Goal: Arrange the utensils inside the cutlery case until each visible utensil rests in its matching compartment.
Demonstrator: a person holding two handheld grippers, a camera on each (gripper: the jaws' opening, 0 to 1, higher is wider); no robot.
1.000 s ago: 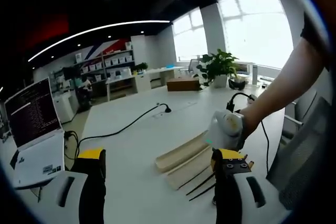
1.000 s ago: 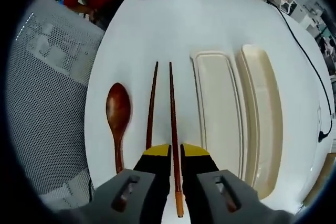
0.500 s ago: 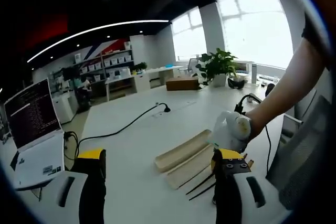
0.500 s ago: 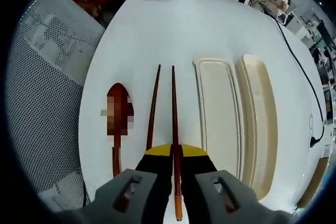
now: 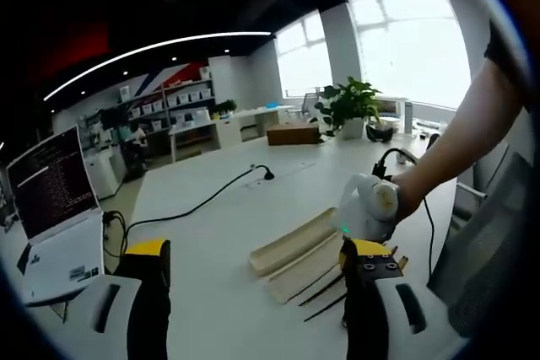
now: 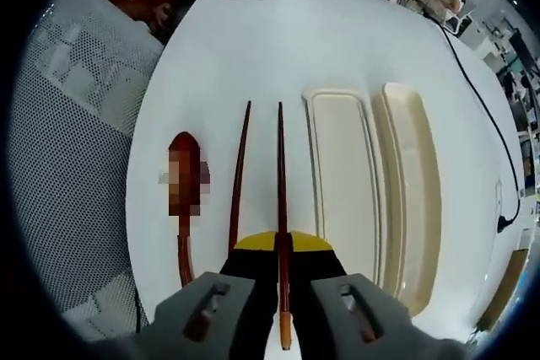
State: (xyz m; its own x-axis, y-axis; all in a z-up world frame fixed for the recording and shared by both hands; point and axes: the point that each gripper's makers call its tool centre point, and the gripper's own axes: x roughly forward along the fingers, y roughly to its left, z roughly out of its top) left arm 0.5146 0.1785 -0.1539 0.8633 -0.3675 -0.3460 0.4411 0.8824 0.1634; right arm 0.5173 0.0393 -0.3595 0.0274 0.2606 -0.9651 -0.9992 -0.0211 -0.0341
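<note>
One chopstick (image 6: 280, 208) was clenched in your right gripper (image 6: 279, 246), whose jaws had closed over the last second. Its twin (image 6: 237, 183) and the spoon (image 6: 183, 208) lay at nine o'clock, the cutlery case (image 6: 342, 183) at three. Your left gripper (image 5: 249, 292) hung released, idle.

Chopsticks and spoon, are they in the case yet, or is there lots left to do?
Nothing is in yet: the cutlery case lies open and empty. In hand: the right hand-held gripper is shut on one chopstick. Left to do: that one, the second chopstick and the wooden spoon, both on the table.
</note>
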